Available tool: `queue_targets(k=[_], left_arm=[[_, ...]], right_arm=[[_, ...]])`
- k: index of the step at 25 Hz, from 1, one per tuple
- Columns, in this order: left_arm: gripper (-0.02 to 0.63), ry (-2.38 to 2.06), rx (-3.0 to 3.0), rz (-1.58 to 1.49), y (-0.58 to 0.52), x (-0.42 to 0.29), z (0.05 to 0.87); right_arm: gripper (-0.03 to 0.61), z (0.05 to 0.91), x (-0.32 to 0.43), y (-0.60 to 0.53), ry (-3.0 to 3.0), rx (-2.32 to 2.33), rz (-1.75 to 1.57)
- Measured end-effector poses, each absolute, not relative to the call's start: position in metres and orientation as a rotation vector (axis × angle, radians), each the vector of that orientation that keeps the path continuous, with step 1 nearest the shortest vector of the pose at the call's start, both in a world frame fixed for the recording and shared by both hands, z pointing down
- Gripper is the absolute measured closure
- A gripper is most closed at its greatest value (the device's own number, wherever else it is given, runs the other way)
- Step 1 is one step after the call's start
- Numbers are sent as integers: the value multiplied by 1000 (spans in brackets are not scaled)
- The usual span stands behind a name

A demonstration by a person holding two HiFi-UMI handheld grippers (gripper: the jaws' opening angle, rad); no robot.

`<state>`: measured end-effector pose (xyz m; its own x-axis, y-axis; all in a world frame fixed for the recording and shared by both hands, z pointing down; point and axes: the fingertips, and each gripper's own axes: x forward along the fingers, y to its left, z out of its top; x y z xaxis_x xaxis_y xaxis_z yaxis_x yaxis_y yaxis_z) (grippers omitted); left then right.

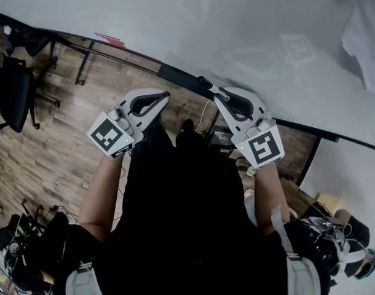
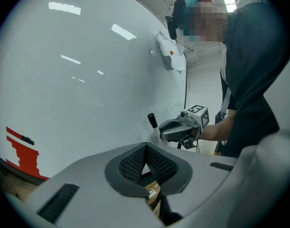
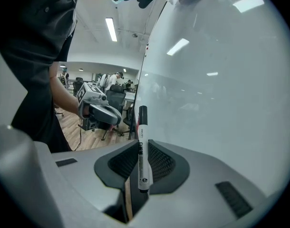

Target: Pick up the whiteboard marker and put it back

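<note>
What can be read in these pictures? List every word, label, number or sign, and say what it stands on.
"白板笔": vertical black print on the whiteboard marker, as best it reads.
Smaller print just below the marker's cap: too small to read.
Cubes: black-and-white square patterns only, no letters or numbers.
Red graphic on the whiteboard: blocky shapes, no legible letters.

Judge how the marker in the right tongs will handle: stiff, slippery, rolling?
Likely stiff: the marker runs straight through the right tongs. Its smooth round barrel may slip in the grip and would probably roll if laid flat.
</note>
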<state>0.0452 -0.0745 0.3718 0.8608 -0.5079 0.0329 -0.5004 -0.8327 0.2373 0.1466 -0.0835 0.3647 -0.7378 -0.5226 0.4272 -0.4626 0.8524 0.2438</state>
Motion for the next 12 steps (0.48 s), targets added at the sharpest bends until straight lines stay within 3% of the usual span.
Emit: queue_targets(k=[12], left_arm=[[601,-791,2781,-38,-73,36,378]], right_arm=[[509,412,142,-87,-2300,689,-264]])
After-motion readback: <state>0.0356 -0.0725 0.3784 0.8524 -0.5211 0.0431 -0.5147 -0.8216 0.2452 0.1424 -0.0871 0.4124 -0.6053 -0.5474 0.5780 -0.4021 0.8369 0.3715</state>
